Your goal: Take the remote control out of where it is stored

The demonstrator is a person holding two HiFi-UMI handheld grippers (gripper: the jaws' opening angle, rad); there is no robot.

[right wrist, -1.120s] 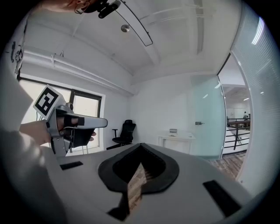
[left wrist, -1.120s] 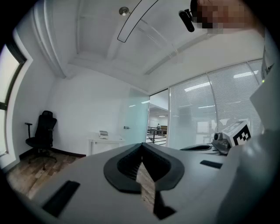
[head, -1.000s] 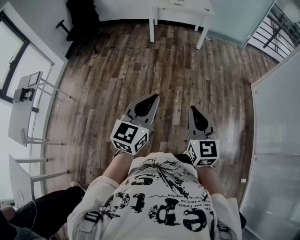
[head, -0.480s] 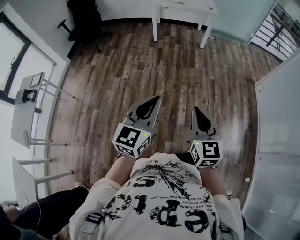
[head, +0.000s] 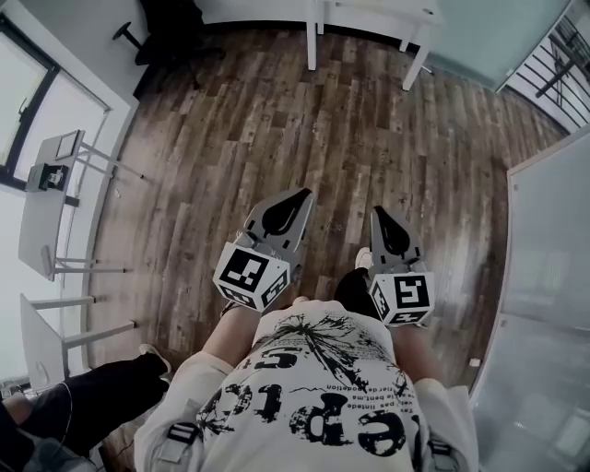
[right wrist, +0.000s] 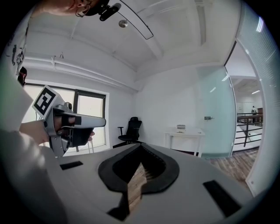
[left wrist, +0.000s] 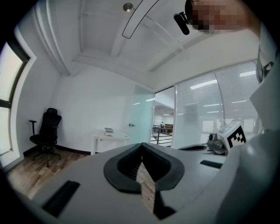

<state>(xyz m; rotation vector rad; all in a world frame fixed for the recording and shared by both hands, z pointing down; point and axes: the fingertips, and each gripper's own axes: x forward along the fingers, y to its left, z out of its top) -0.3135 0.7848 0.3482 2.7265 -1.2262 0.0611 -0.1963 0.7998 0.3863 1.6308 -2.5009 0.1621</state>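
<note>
Remote control: not in any view, so can't say where it sits. Head view, left to right:
- Folding desks (head: 46, 207) stand along the window wall.
- Someone's dark trouser leg (head: 101, 396) is at bottom left.
- Black chair (head: 171, 28) is top left, white table (head: 373, 11) top centre.
- Left gripper (head: 300, 197) is held out about level over the wood floor (head: 277, 120). Jaws are closed tip to tip with nothing between them. Its own view shows only floor through the pad gap.
- Shoe (head: 362, 259) shows between the two grippers.
- Right gripper (head: 381, 219) is beside the left one, not touching it. Jaws are also closed and empty.
- Both are held in front of the wearer's printed shirt (head: 313, 396) and point toward the table end of the room.
- Glass wall (head: 544, 277) fills the right edge.
</note>
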